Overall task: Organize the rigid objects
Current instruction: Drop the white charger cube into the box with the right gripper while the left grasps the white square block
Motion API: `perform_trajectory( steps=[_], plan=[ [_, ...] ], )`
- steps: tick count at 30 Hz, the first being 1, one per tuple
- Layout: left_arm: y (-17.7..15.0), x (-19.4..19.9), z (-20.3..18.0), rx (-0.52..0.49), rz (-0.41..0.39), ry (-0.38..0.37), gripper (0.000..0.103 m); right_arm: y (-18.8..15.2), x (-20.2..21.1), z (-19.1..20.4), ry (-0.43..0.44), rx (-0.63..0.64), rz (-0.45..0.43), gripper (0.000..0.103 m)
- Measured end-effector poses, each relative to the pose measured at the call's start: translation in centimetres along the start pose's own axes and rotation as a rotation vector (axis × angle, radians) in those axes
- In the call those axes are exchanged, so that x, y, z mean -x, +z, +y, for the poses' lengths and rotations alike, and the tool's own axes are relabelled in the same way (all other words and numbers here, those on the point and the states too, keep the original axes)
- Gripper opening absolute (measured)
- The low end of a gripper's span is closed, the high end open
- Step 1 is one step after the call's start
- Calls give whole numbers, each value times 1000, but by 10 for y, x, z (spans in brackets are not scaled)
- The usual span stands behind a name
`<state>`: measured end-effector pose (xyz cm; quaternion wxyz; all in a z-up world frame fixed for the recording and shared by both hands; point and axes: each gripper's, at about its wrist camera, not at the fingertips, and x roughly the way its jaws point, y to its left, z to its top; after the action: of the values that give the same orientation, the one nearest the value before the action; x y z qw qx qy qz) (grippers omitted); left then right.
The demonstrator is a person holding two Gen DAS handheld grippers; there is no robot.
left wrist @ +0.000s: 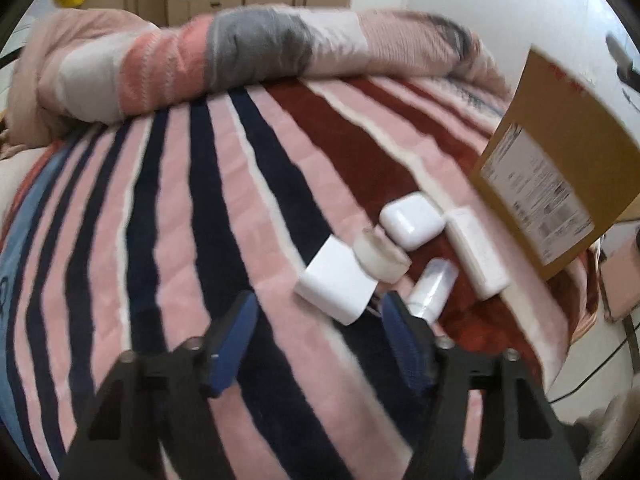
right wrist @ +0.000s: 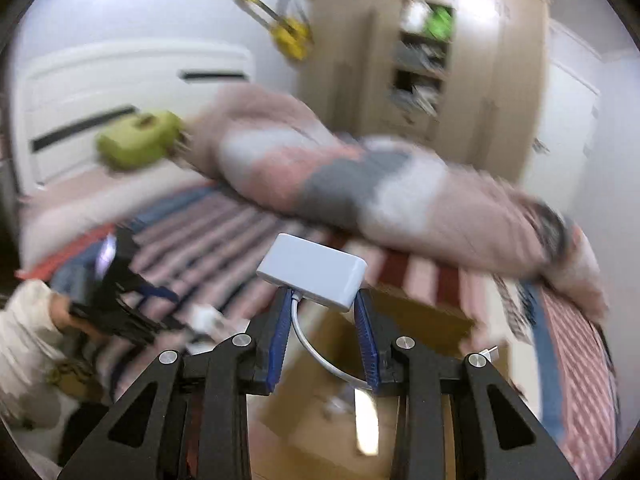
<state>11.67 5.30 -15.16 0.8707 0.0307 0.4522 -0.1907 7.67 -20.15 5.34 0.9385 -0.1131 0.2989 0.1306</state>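
Observation:
In the left wrist view several white items lie on the striped blanket [left wrist: 200, 208]: a square charger block [left wrist: 338, 286], a tape roll [left wrist: 380, 254], an earbud case [left wrist: 412, 220], a long flat adapter [left wrist: 478, 252] and a small tube [left wrist: 434, 284]. My left gripper [left wrist: 318, 306] is open and empty just short of the charger block. My right gripper [right wrist: 322, 298] is shut on a white adapter with a short cable [right wrist: 314, 266] and holds it above an open cardboard box [right wrist: 420, 316]. The left gripper also shows in the right wrist view [right wrist: 120, 304].
A cardboard box [left wrist: 560, 160] stands at the bed's right edge, close to the white items. A rolled pink and grey duvet [left wrist: 240, 52] lies across the far side of the bed. A green bag [right wrist: 138, 142] sits beyond it. Wardrobes stand behind.

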Motion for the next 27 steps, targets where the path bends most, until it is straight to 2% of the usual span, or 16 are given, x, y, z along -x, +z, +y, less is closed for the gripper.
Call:
perform_trajectory(
  steps=[2,5,8,9,10,17,22,27],
  plan=[
    [1,-10,1,-14,19,-40,58,-13,-13,-19,-31,-47,85,28],
    [8,-21,-1,-23,37,-84,58,-26,-35,-35,-69,-82,166,28],
    [13,-31,-4,-32,59,-52,57,-36,-53,-38,-73,-91,229,31],
    [15,-34,-5,-30,63,-52,51,-38,-56,-37,-75,-84,237,35],
    [15,-34,-5,-27,62,-62,51,-40,-56,-35,-74,-74,230,38],
    [12,-21,-5,-25,53,-29,47,-43,-38,-33,-30,-75,169,38],
    [9,14,-9,-11,21,-33,47,-37,-31,-21,11,-51,143,38],
    [21,63,-37,-51,-52,-47,47,-39,-26,-22,53,-66,126,38]
  ],
)
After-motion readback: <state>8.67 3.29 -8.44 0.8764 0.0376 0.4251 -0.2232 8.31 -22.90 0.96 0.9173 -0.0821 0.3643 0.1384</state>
